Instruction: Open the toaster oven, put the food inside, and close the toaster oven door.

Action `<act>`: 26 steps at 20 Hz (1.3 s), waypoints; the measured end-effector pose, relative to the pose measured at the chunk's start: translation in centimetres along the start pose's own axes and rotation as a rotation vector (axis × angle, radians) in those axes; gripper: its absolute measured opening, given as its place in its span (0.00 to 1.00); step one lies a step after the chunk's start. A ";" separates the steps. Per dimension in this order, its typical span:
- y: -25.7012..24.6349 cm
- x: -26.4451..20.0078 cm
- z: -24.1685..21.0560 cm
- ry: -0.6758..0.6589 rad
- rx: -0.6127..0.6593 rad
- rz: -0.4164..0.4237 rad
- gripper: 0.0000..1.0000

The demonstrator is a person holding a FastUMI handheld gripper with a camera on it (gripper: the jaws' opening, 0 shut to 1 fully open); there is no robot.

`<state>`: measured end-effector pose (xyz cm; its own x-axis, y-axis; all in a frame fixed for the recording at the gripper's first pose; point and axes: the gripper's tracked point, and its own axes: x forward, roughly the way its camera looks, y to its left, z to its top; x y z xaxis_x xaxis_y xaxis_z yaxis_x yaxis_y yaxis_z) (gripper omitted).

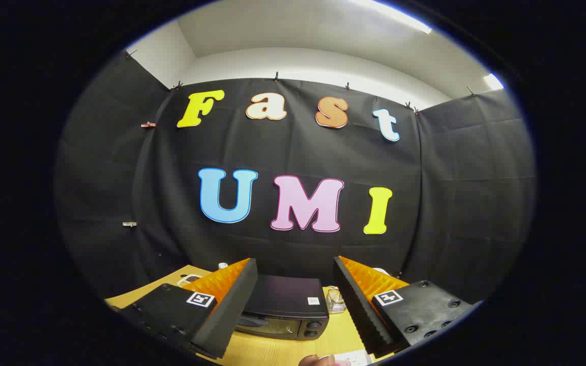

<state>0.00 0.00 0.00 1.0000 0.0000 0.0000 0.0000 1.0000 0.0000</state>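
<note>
Black toaster oven [285, 307] beyond fingers [232, 300] | spread wide | holding nothing

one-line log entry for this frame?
phase: approach | tool: open, holding nothing | toaster oven: on table, between and beyond fingers, door looks closed | food: not identified

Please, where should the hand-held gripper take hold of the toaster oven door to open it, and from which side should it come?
The hand-held gripper hangs open above the toaster oven, whose door looks closed and faces it. Probably grip near the door's top edge, coming from the front and lowering first; such doors usually fold down. A handle cannot be made out clearly, since the left finger hides part of the front.
</note>
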 end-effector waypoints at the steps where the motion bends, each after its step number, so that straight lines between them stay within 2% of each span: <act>1: 0.1 -0.1 -0.2 0.003 0.008 0.000 0.98; 10: 0.0 -1.5 -3.5 0.117 0.050 -0.008 0.98; 16: 0.0 -2.1 -4.8 0.147 0.086 -0.002 0.98; 26: 5.7 1.6 -10.5 0.266 0.141 0.066 0.98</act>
<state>1.62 5.68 -10.46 0.9628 0.0834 -0.2569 -0.0462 0.9880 0.1474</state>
